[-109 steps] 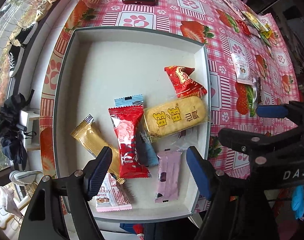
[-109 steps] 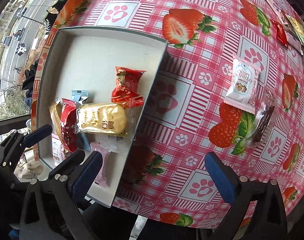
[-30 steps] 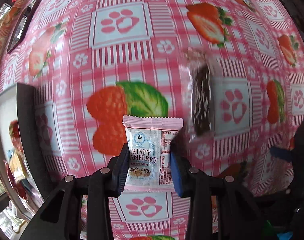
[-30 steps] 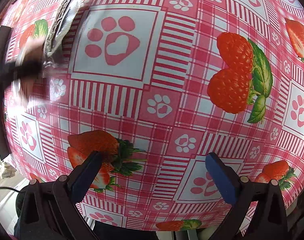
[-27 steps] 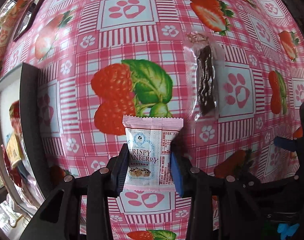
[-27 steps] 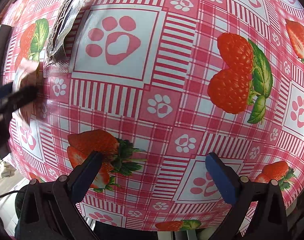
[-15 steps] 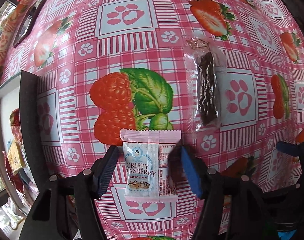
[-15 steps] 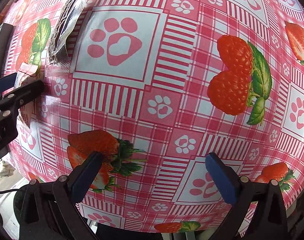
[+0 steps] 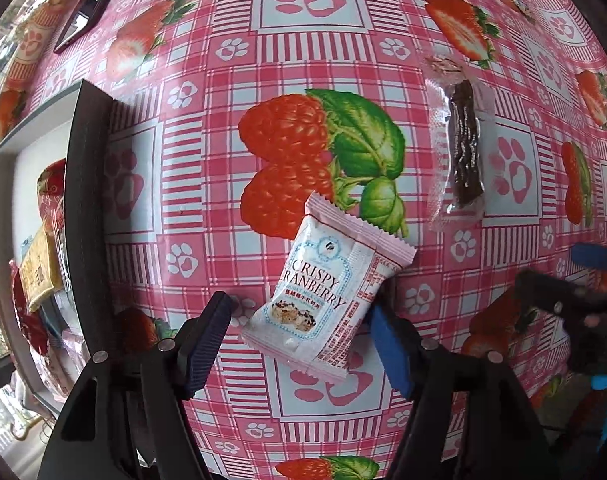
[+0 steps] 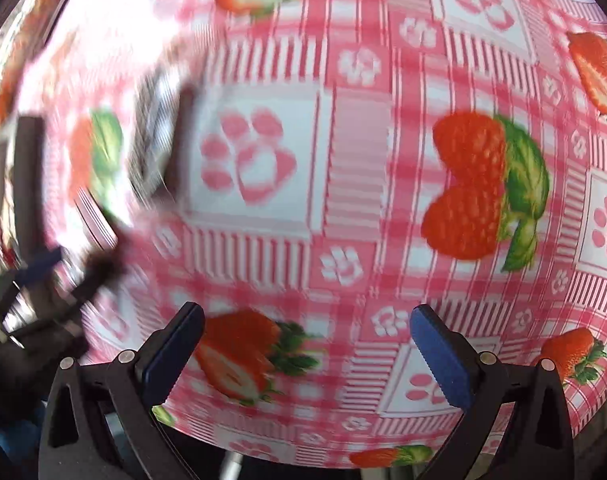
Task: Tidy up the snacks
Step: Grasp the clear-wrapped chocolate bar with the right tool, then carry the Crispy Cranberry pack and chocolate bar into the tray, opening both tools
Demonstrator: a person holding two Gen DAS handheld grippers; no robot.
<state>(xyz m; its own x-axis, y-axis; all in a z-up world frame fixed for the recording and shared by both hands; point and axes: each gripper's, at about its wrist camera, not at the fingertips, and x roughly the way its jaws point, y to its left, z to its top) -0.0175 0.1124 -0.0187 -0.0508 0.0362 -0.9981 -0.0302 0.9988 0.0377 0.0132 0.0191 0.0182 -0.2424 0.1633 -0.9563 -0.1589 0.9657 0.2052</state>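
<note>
— Looking from the biggest thing down, what is laid out?

— A worktop (image 9: 287, 60) under a pink checked cloth printed with strawberries and paw marks fills both views. At the left edge of the left wrist view stands a tray (image 9: 85, 184) with dark walls, and several wrapped snacks lie inside it. Well right of the tray lies a dark snack bar (image 9: 465, 144) in clear wrap.

— And the piece being handled?

— A pink cranberry packet (image 9: 327, 296) lies tilted on the cloth between the fingers of the left gripper (image 9: 299, 344). That gripper is released; its jaws stand wide. The right-hand pad looks just beside the packet's edge, though contact cannot be told. The left-hand pad is clearly apart from it.

— What about the other hand?

— The right gripper (image 10: 305, 348) is also released and carries nothing, over bare cloth. Its view is smeared with motion blur, so little else can be read there.

— Which step is this, then?

— Likely the pick-up of the packet, which is not in the tray. Since the packet sits askew, the next move calls for squaring the left gripper to it, clenching across its narrow width, then lifting it over the tray wall.
</note>
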